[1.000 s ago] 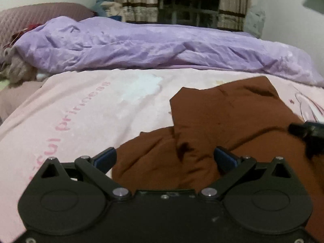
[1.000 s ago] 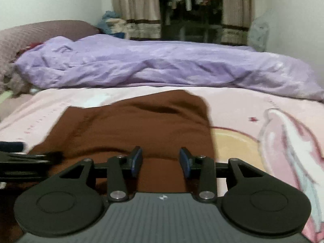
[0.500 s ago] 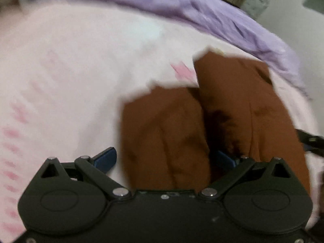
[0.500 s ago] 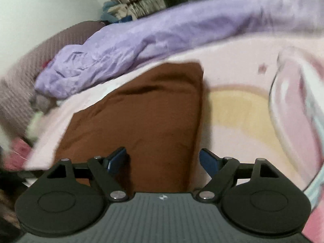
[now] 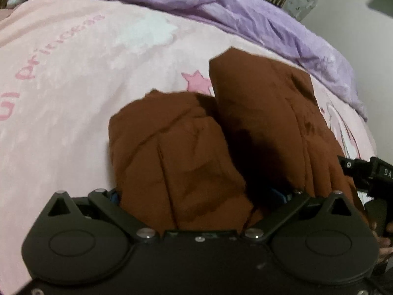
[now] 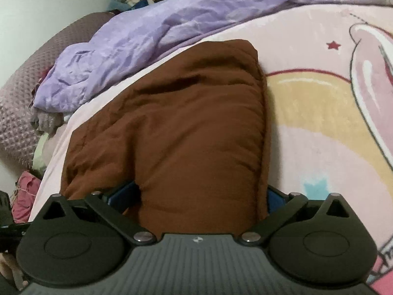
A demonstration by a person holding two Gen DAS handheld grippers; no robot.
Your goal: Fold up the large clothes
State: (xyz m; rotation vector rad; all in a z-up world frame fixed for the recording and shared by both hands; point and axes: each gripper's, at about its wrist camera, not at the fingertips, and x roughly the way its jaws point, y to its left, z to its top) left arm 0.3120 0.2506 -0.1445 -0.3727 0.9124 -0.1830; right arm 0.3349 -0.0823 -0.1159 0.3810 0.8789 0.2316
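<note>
Between both tongs, brown garment.

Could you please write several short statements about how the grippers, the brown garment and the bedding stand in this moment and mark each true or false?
1. The brown garment lies on a pink blanket. True.
2. The left gripper is clamped shut with nothing between its fingers. False: it is open, with brown cloth between them.
3. A purple duvet lies bunched beyond the garment. True.
4. The right gripper hangs above the yellow print, clear of the cloth. False: its open fingers straddle the garment's near edge.
</note>
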